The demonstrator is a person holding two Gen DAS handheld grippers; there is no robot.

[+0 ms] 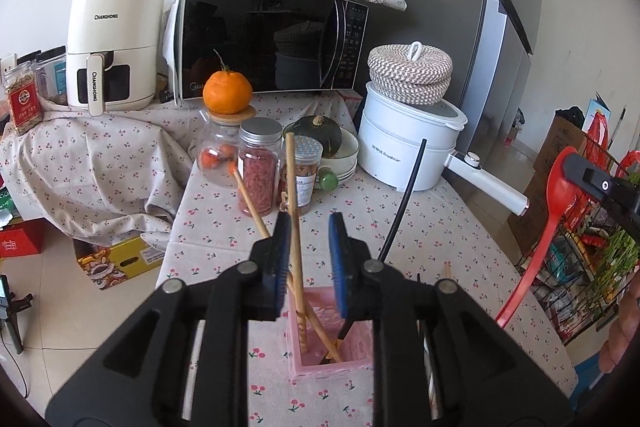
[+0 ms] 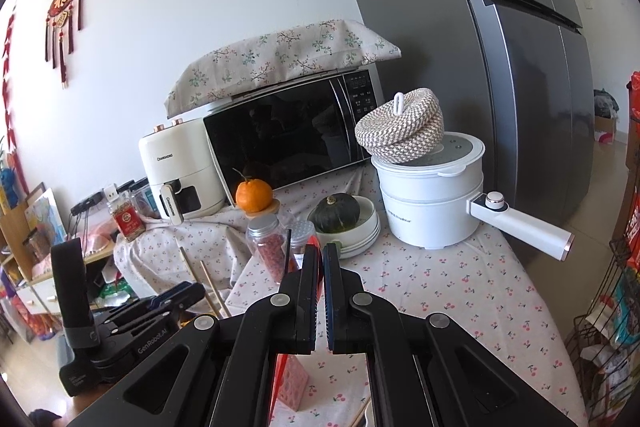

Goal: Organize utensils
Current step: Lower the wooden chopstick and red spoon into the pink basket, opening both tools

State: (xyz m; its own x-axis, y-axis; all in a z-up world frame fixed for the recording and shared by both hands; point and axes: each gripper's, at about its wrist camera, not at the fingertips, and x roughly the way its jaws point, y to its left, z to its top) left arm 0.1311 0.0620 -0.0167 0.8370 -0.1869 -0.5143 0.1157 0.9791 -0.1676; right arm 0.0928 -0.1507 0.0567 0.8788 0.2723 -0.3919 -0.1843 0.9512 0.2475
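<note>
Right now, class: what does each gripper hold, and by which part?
Right gripper: red spoon, clamped near its bowl end. Left gripper: nothing; its jaws stand apart around a wooden chopstick in the pink holder.

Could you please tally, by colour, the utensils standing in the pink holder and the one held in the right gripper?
Wooden chopsticks, in the pink holder: 2
Black utensil, in the holder: 1
Red spoon, in the right gripper: 1
Total: 4

The left hand-held gripper (image 1: 309,251) points downward with jaws parted; the right hand-held gripper (image 2: 321,259) is clamped.
</note>
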